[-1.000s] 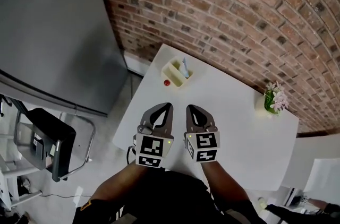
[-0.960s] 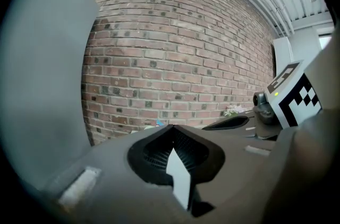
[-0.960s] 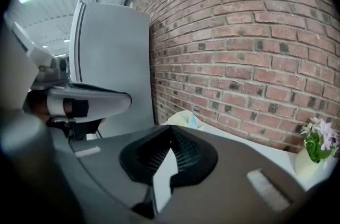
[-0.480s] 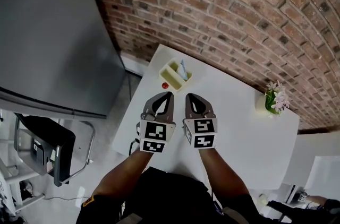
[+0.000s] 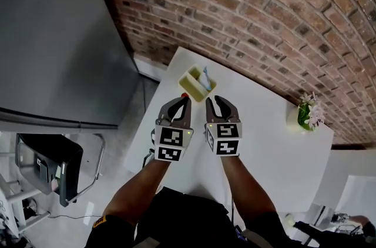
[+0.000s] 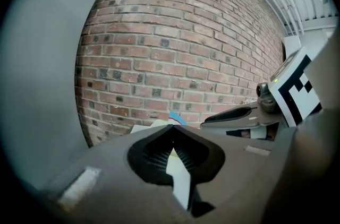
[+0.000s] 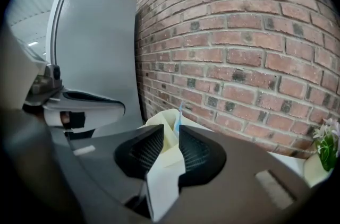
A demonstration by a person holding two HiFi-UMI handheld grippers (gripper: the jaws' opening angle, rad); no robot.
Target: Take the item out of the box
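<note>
A pale yellow open box [image 5: 192,83] stands near the far left corner of the white table [image 5: 264,129]. A white and blue item [image 5: 205,76] sticks up out of it. My left gripper [image 5: 185,101] is shut and empty, its tips just short of the box's near side. My right gripper [image 5: 215,101] is beside it; its jaws have just been opening and stand open with nothing between them. In the right gripper view the box [image 7: 159,121] and the item [image 7: 178,110] show through the gap, beyond the right gripper [image 7: 171,130]. The left gripper [image 6: 171,127] points at the box [image 6: 153,125].
A small red thing [image 5: 184,95] lies by the box, half hidden behind the left jaws. A potted flower [image 5: 306,113] stands at the table's far right. A brick wall [image 5: 264,12] runs behind, with a grey cabinet [image 5: 53,35] and a chair [image 5: 56,164] at left.
Both grippers have moved forward over the table towards the box. The right gripper's jaws, shut before, now stand apart. The left gripper's jaws stay together.
</note>
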